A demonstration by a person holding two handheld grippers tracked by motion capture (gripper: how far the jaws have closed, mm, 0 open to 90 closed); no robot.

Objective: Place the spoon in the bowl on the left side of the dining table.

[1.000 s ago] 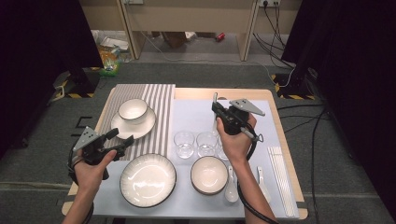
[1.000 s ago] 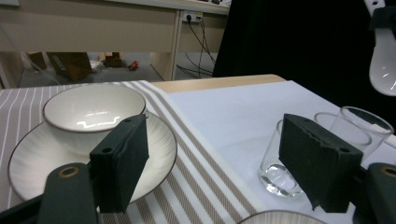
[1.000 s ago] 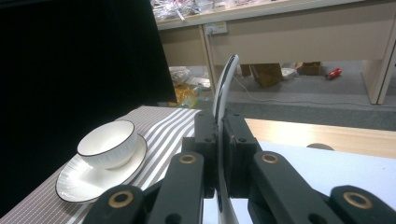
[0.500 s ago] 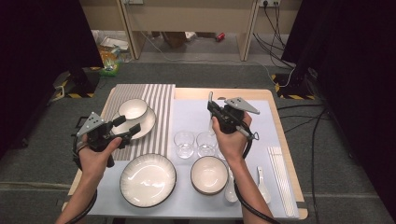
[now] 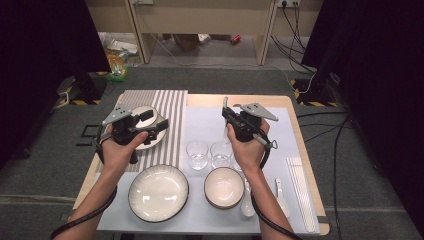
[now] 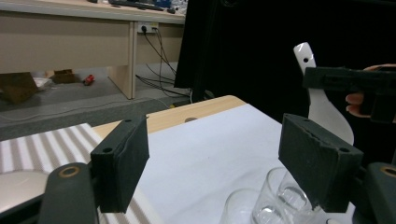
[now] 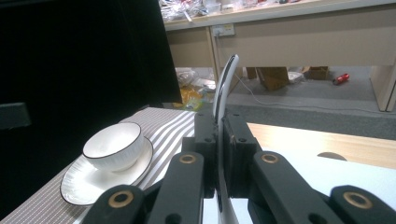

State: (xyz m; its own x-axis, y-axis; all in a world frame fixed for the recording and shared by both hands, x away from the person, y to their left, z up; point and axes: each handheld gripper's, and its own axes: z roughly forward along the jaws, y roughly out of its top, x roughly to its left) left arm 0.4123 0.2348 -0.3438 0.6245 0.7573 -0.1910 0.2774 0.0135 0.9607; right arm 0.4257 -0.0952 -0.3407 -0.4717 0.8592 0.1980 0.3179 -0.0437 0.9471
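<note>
Nearest us, our right tool (image 5: 226,114) sits clamped on the white ceramic spoon (image 7: 225,81), handle up above the two clear glasses (image 5: 209,154); farther left, our left tool (image 5: 159,124), pads apart, hovers over the black-rimmed white bowl (image 7: 113,145), probably to receive it

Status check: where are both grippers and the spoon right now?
Right gripper shut on white spoon, held upright above the glasses. Left gripper open, empty, over the striped mat. Nothing in the way.
</note>
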